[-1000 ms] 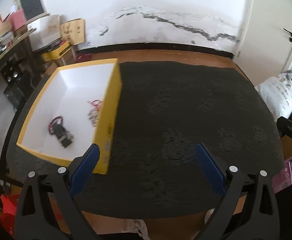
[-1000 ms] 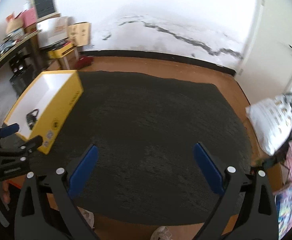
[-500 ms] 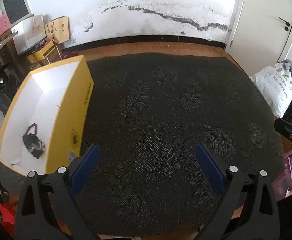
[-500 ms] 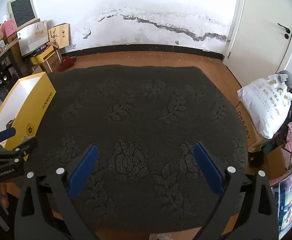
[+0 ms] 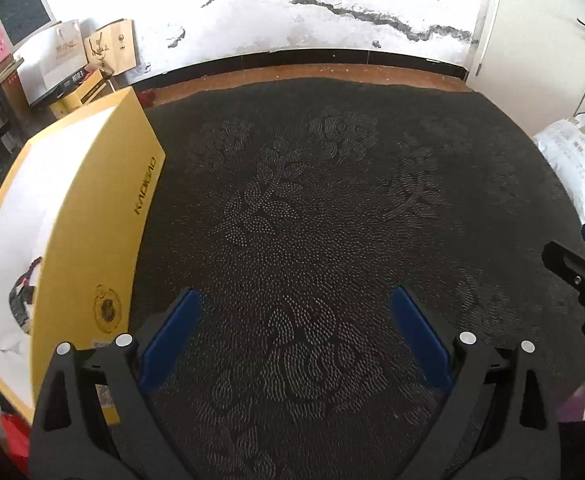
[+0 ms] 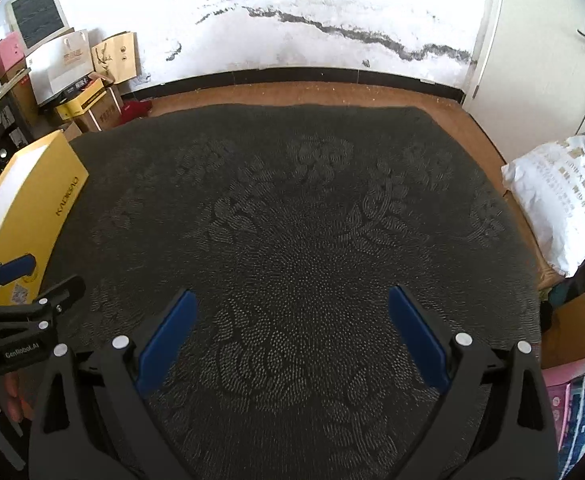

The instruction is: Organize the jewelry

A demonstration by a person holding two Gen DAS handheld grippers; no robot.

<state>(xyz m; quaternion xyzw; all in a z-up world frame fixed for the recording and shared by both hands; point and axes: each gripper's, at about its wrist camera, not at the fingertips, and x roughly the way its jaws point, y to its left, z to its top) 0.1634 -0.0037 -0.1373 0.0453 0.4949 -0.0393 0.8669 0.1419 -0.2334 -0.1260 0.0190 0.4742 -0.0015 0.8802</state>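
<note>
A yellow box [image 5: 104, 216] with a white inside stands on the left of a dark patterned rug [image 5: 332, 220]. Dark beaded jewelry [image 5: 22, 292] lies inside it, partly hidden by the box wall. My left gripper [image 5: 294, 312] is open and empty, above the rug to the right of the box. My right gripper [image 6: 292, 312] is open and empty over the middle of the rug. The box also shows at the left in the right wrist view [image 6: 32, 208], with the left gripper [image 6: 24, 280] in front of it. No jewelry shows on the rug.
Paper bags [image 6: 112, 56] and cardboard boxes [image 6: 84, 104] stand by the far wall at the left. A white sack [image 6: 560, 200] and more clutter lie off the rug's right edge. A white door [image 6: 552, 40] is at the far right.
Both grippers have drawn back and up from the box. In the left wrist view the box has slid to the left edge, and less of its inside shows. Both stay open.
</note>
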